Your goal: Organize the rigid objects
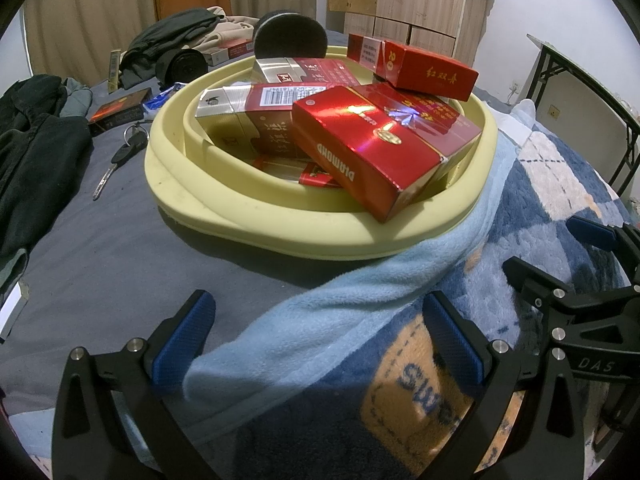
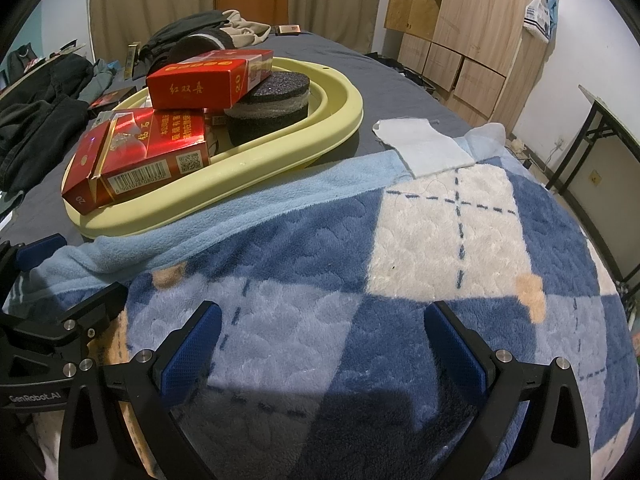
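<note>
A pale yellow tray (image 1: 280, 236) sits on the bed and holds several red cigarette packs, a DIAMOND pack (image 1: 372, 152) at the front and a red box (image 1: 432, 74) on top at the back. A dark round sponge puck (image 1: 290, 36) stands at the tray's far side. The tray (image 2: 336, 120), the red box (image 2: 196, 84) and the puck (image 2: 272, 104) show in the right wrist view too. My left gripper (image 1: 320, 340) is open and empty, in front of the tray. My right gripper (image 2: 324, 344) is open and empty over the blanket, right of the left one.
A blue checked blanket (image 2: 440, 240) with a light blue edge covers the near bed. A key (image 1: 120, 160), a dark box (image 1: 116, 114), dark clothes (image 1: 36, 148) and a black roll (image 1: 182, 65) lie left of the tray. A white cloth (image 2: 424, 146) lies right. A wardrobe (image 2: 460, 32) stands behind.
</note>
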Action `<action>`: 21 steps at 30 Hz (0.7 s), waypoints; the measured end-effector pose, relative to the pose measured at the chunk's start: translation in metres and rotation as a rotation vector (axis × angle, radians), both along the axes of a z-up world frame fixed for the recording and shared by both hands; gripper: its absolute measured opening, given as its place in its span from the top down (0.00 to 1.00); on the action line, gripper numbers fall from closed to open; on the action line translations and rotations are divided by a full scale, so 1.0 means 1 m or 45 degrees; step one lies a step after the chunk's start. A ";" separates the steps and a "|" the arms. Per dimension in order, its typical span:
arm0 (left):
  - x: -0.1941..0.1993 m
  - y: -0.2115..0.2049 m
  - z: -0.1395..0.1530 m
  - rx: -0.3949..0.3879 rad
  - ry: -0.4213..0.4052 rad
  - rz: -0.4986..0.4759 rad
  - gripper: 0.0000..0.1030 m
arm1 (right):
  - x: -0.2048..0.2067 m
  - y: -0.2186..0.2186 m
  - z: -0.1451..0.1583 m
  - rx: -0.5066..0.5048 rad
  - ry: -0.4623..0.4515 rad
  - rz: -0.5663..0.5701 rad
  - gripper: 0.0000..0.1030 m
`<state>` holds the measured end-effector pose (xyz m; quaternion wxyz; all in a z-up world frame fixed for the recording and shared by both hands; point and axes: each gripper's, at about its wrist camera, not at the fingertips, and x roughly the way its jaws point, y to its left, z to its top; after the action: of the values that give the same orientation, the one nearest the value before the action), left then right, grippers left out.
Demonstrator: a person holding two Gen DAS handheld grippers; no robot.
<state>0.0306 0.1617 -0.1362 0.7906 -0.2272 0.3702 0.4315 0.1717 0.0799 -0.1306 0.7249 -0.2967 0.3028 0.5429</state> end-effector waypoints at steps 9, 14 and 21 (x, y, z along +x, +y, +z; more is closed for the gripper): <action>0.000 0.000 0.000 0.000 0.001 0.000 0.00 | 0.004 0.001 0.000 0.000 -0.002 0.000 0.00; 0.001 -0.001 0.000 0.000 0.001 0.000 0.00 | 0.004 0.001 0.000 0.000 -0.002 0.001 0.00; 0.002 -0.001 0.000 -0.001 -0.001 0.000 0.00 | 0.005 0.001 0.000 -0.001 -0.005 0.001 0.00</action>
<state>0.0324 0.1610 -0.1363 0.7907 -0.2276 0.3700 0.4313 0.1762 0.0810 -0.1309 0.7251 -0.2980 0.3015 0.5426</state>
